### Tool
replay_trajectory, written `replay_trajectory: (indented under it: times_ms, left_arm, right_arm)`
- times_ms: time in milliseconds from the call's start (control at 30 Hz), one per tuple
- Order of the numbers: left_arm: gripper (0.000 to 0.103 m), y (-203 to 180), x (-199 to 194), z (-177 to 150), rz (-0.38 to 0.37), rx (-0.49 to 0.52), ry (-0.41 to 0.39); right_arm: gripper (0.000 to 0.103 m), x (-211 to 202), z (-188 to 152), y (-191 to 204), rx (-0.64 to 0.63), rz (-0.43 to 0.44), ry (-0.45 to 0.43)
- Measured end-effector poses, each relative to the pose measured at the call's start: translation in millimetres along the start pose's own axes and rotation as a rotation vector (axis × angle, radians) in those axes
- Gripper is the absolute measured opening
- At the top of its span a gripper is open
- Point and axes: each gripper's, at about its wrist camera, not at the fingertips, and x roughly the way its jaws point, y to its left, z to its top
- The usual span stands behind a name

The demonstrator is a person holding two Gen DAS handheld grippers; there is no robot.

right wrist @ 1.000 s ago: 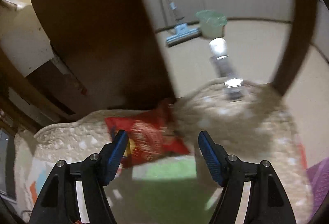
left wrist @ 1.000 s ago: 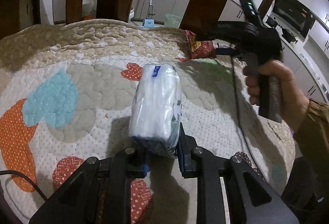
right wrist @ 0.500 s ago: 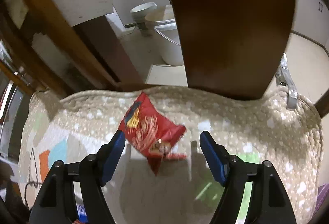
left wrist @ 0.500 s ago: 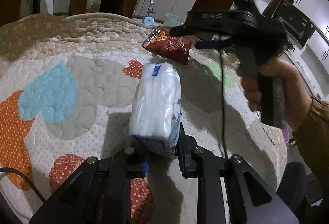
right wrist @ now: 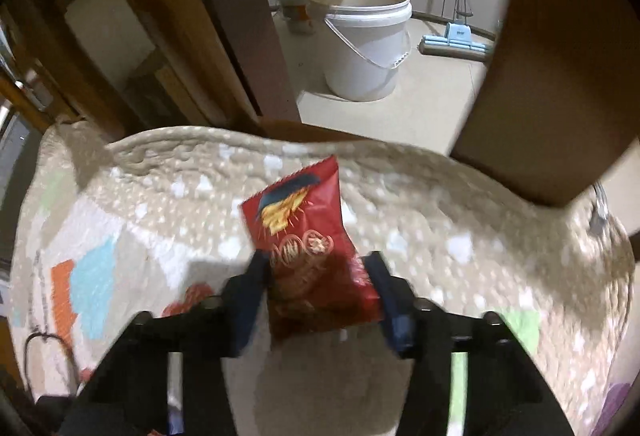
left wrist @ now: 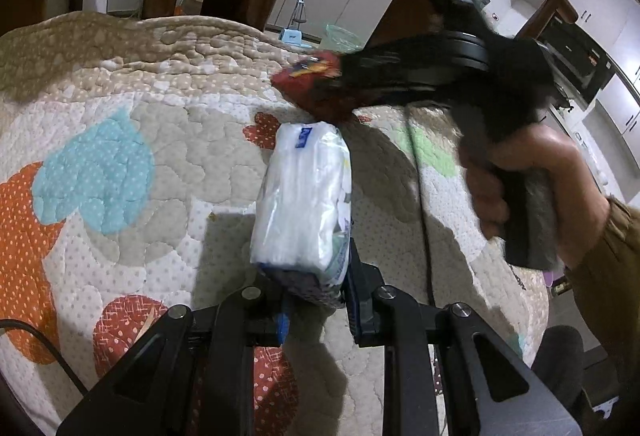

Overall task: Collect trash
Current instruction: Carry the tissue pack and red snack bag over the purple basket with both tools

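While our left tongs [left wrist: 316,310] grip the white tissue pack [left wrist: 304,204] above the quilt [left wrist: 120,124], our right tongs [right wrist: 320,288] clamp the red snack bag [right wrist: 310,248].

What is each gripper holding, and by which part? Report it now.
The left gripper clamps the white plastic packet by its near end. The right gripper has the red snack bag between its fingers at the bag's lower half.

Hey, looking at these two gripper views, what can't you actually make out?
- Left wrist view: right gripper is motion-blurred, so its grip on the red snack bag is unclear.
- Left wrist view: print on the white plastic pack is too small.
- Right wrist view: the snack bag's lower end is hidden between blurred fingers.
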Motion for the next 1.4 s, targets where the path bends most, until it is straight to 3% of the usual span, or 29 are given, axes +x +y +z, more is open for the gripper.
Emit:
replay_trajectory:
  times_ms: [200, 467, 767, 1133, 1400]
  left_arm:
    - [0.021, 8, -7, -1, -0.01, -0.038, -0.002]
    - [0.02, 7, -22, -6, 0.005, -0.069, -0.052]
    - [0.02, -30, -39, -25, 0.078, 0.012, -0.021]
    - [0.02, -117, -70, -31, 0.152, 0.186, -0.024]
    - [0.02, -156, -62, -31, 0.227, 0.277, 0.003]
  right_arm:
    - [0.043, -45, -42, -29, 0.073, -0.016, -0.03]
    - [0.043, -113, -131, -68, 0.239, 0.011, -0.084]
    - [0.043, -165, -216, -104, 0.387, 0.028, -0.155]
    - [0.043, -208, -264, -119, 0.425, 0.029, -0.268]
    - [0.043, -230, -281, -132, 0.422, 0.014, -0.36]
